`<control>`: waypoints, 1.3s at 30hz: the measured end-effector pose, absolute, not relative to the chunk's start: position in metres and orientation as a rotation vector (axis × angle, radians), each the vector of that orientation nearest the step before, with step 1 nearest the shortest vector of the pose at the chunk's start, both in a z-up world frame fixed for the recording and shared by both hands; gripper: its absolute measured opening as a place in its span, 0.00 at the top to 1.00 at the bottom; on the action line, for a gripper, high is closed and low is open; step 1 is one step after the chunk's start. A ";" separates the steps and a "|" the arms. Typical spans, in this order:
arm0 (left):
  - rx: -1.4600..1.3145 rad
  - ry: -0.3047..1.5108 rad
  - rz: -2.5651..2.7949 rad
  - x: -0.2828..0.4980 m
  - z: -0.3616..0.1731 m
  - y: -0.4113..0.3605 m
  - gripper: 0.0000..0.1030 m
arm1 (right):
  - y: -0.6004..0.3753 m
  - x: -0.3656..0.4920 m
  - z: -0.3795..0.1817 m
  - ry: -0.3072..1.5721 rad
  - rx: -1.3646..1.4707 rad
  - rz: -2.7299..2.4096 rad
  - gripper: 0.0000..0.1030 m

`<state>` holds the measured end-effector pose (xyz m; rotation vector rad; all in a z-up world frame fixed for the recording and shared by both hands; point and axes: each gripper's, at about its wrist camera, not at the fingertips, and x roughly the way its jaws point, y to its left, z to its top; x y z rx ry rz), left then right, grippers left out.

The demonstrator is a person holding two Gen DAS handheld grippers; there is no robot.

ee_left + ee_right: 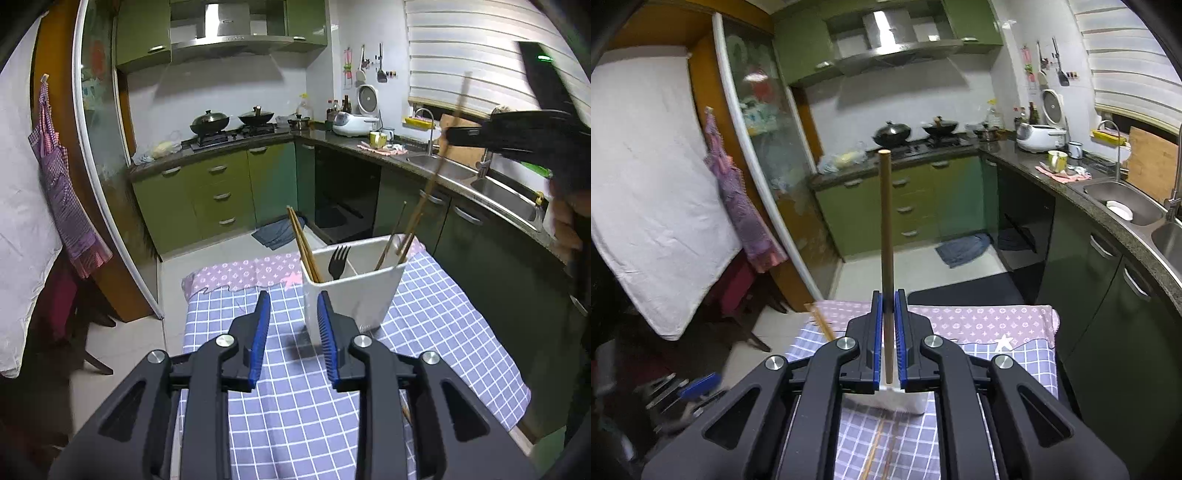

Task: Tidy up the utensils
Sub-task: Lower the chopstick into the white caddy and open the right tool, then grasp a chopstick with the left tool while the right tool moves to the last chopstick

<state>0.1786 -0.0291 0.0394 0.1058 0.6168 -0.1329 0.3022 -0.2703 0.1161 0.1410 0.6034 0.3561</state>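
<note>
Left wrist view: we find the left gripper (pixel 291 308) with its blue-padded jaws apart and nothing between them, poised over the blue checked tablecloth (pixel 295 406). Just beyond it stands the white utensil holder (pixel 351 291), upright and divided into compartments. A pair of wooden chopsticks (pixel 303 243) leans in its left compartment, a black fork (pixel 338 262) stands tines-up in the middle one, and further chopsticks (pixel 400 236) lean in the right one. At upper right we see the right gripper (pixel 452 136), blurred, holding a long brown chopstick (pixel 448 144) above the holder's right side; its lower end reaches down toward the chopsticks in the right compartment, but blur prevents us telling whether it touches them. A hand (pixel 565 225) appears at the right edge.

Right wrist view: here alone the grip is plain. The right gripper (pixel 888 299) is clamped on the chopstick (pixel 885 221), which rises upright from between the pads. Below the jaws we glimpse the holder's white wall (pixel 905 400), and utensils lying on the cloth (pixel 882 439), hidden in the other view.
</note>
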 end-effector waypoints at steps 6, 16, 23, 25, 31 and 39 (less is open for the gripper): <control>0.115 0.644 -0.136 0.177 0.032 -0.027 0.75 | -0.249 0.342 0.063 0.736 0.116 0.337 0.93; 0.138 0.681 -0.152 0.182 0.022 -0.038 0.72 | -0.243 0.327 0.044 0.754 0.082 0.372 0.87; 0.142 0.764 -0.156 0.188 -0.005 -0.056 0.70 | -0.268 0.258 0.039 0.730 0.070 0.384 0.72; 0.134 0.826 -0.149 0.193 -0.021 -0.064 0.70 | -0.274 0.247 0.016 0.777 0.054 0.366 0.72; 0.111 1.050 -0.138 0.216 -0.074 -0.084 0.69 | -0.283 0.244 -0.067 0.978 -0.045 0.288 0.72; 0.077 1.258 -0.124 0.249 -0.128 -0.108 0.69 | -0.291 0.242 -0.123 1.137 -0.050 0.303 0.72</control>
